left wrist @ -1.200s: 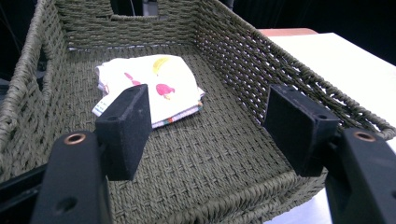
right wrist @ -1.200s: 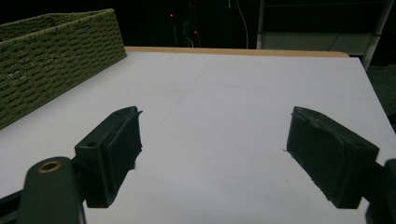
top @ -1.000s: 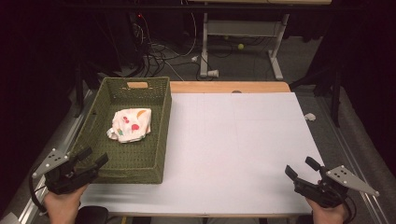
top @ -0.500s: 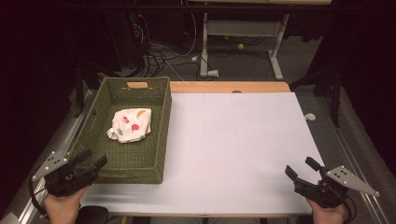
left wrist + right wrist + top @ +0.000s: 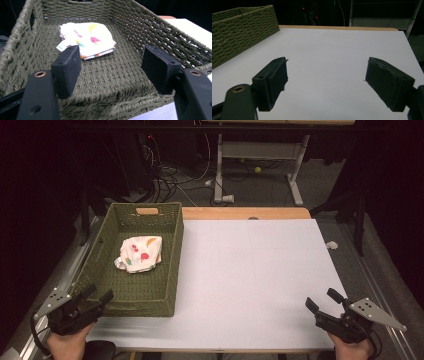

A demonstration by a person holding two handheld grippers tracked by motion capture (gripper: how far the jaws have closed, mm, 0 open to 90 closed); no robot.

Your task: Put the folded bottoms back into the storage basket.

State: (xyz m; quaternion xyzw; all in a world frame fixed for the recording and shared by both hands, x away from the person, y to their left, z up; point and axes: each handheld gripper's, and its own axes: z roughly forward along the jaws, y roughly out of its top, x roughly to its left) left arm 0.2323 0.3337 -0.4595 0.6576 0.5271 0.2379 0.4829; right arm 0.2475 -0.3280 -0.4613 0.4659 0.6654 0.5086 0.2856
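A green woven basket (image 5: 170, 270) stands on the left part of the white table (image 5: 260, 270). Inside it lies a folded white cloth with coloured spots (image 5: 140, 254), seen closer in the left gripper view as the cloth (image 5: 87, 38) on the basket floor (image 5: 105, 72). My left gripper (image 5: 97, 295) hovers at the basket's near left corner, jaws open and empty, its gripper (image 5: 112, 65) pointing over the near rim. My right gripper (image 5: 322, 300) rests low at the table's near right corner, open, nothing between its jaws; it (image 5: 325, 75) faces the bare tabletop.
A wooden strip (image 5: 245, 213) edges the table's far side. Cables and a desk frame (image 5: 260, 170) stand on the dark floor beyond. A small white scrap (image 5: 331, 245) lies off the table's right edge. The basket's side wall (image 5: 239, 32) rises at the left of the right gripper view.
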